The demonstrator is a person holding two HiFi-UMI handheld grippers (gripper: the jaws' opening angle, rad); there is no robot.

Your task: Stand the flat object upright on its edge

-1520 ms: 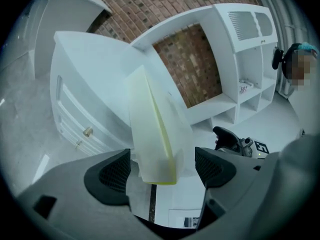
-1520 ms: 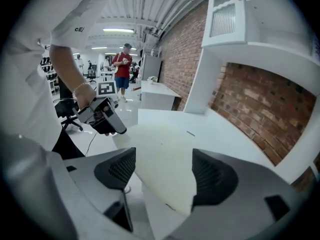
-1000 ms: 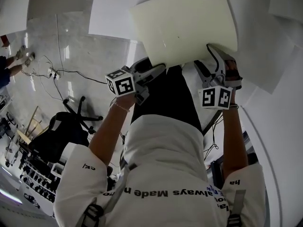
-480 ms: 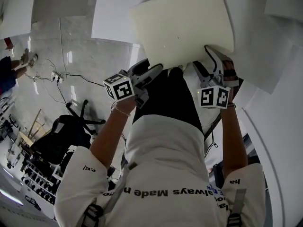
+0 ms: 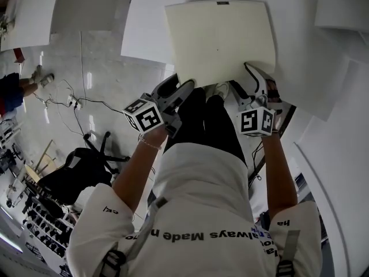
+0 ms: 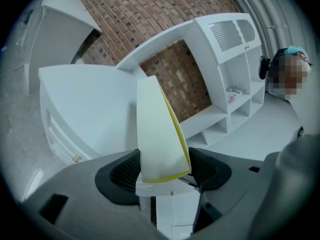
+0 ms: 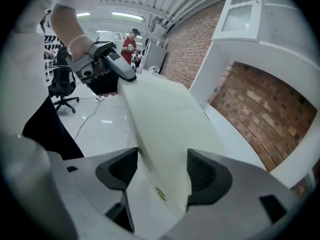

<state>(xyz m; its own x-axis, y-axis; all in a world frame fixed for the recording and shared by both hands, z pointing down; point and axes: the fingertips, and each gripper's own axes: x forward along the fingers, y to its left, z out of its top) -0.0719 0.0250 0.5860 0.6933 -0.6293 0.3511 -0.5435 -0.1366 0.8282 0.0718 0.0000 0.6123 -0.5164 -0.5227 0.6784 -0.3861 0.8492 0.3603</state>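
My left hand-held gripper [image 6: 165,171] has just been closing its jaws, and they now pinch the near left corner of the board [image 5: 222,39], one pad on each face. My right hand-held gripper [image 7: 157,171] clamps the near right corner the same way, with the board set deep between its pads. The board is cream with a yellow rim along one edge. Its near edge, between the two hand-held grippers, hangs past the edge of the desk [image 5: 144,33] and above my legs. The rest of it reaches out over the white desk, and I cannot tell whether it touches the top. Beyond the desk stand a white shelf unit [image 6: 235,59] and a brick wall [image 6: 175,79]. A black chair [image 5: 81,166] stands on the floor [image 5: 104,68] to my left.
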